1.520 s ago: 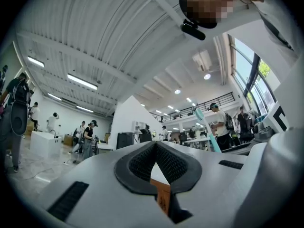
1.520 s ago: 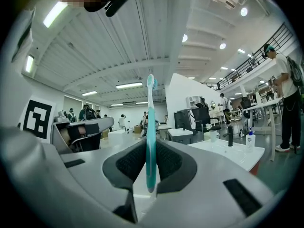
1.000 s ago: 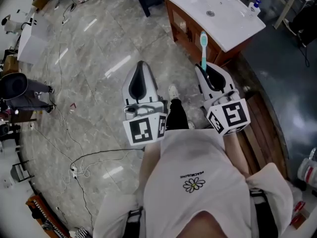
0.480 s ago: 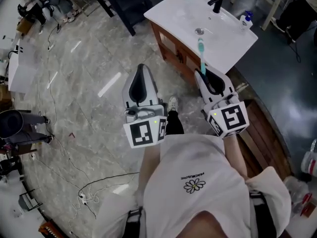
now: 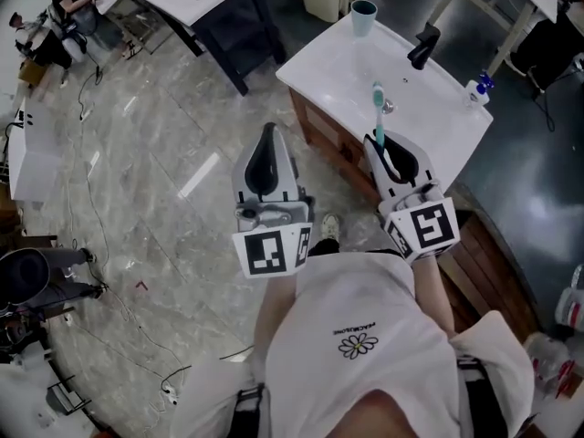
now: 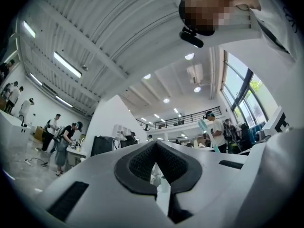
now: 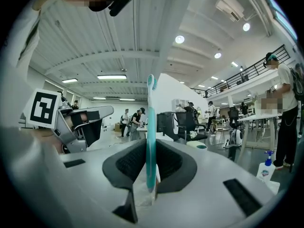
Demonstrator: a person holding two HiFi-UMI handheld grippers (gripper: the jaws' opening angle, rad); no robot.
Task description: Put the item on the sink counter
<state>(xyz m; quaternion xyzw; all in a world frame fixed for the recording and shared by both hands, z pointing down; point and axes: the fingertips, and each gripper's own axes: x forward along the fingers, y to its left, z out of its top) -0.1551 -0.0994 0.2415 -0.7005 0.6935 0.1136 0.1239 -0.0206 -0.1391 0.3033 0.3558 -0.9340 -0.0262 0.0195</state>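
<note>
Fingers of the left gripper (image 5: 267, 135) are clenched tip to tip with nothing between them. It hangs over the marble floor (image 5: 137, 153), left of the bench (image 5: 328, 62), and has no part in the carry.

To its right, the right gripper (image 5: 381, 142) has its fingers clamped on a teal toothbrush (image 5: 378, 108). The toothbrush stands upright out of them, bristle end on top. From the head view it lines up with the bench's near edge, beside the drain.

By my reading the step in hand is the carry: the toothbrush is gripped and brought up to the bench, not yet set down. The next move calls for taking it out over a bare part of the white top, tipping it flat, lowering until it rests, then letting the fingers go.

On the bench, from left to right, stand a cup (image 5: 363, 16), a dark tap (image 5: 422, 46) and a small bottle (image 5: 476, 89).

Hidden or unclear:
- the handle's lower end is buried between the pads
- the basin's outline is lost, white on white
- whether the toothbrush is over the bench yet or just short of it, I cannot tell
- the bottle's label is too small to read
</note>
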